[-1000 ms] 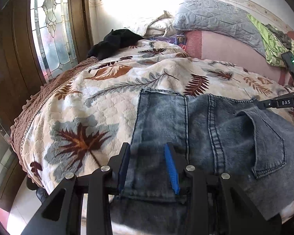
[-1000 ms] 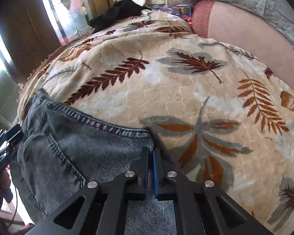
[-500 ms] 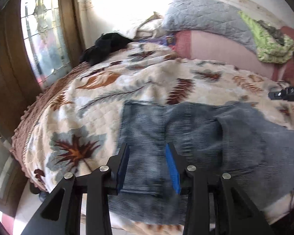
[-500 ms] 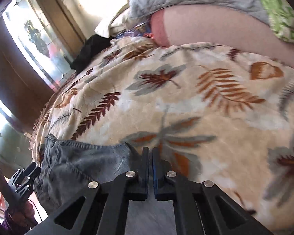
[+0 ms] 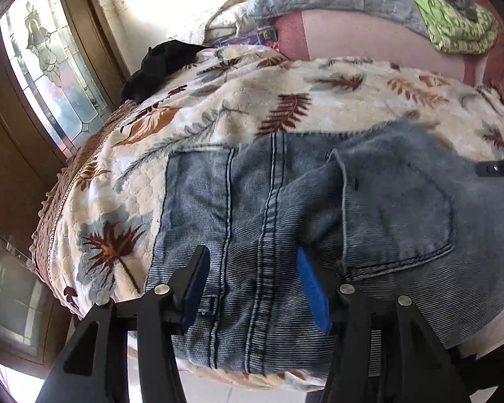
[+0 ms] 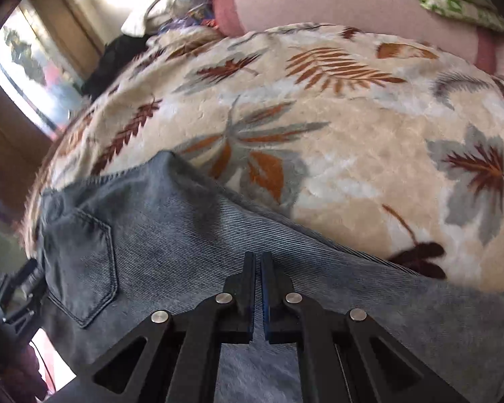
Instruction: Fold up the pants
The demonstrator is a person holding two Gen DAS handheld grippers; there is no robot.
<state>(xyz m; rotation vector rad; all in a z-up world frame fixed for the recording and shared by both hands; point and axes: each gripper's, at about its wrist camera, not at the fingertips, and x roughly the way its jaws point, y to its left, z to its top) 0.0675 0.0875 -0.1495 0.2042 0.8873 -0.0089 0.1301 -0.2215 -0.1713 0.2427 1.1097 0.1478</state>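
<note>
Item: pants, grey-blue denim, folded once, lying on the leaf-print bedspread at the near edge of the bed, directly under and ahead of both tongs

Left gripper: jaws apart and opening, wider than a second ago; denim seams run between the pads, but neither pad presses on them. Reading: cloth just released

Right gripper: jaws together as before, tips over the denim just beside its far folded edge; whether a thin layer is pinched cannot be told. It has swung sideways; back pocket now well to its left

Meaning for task: probably one fold laid down; a further fold likely remains
</note>
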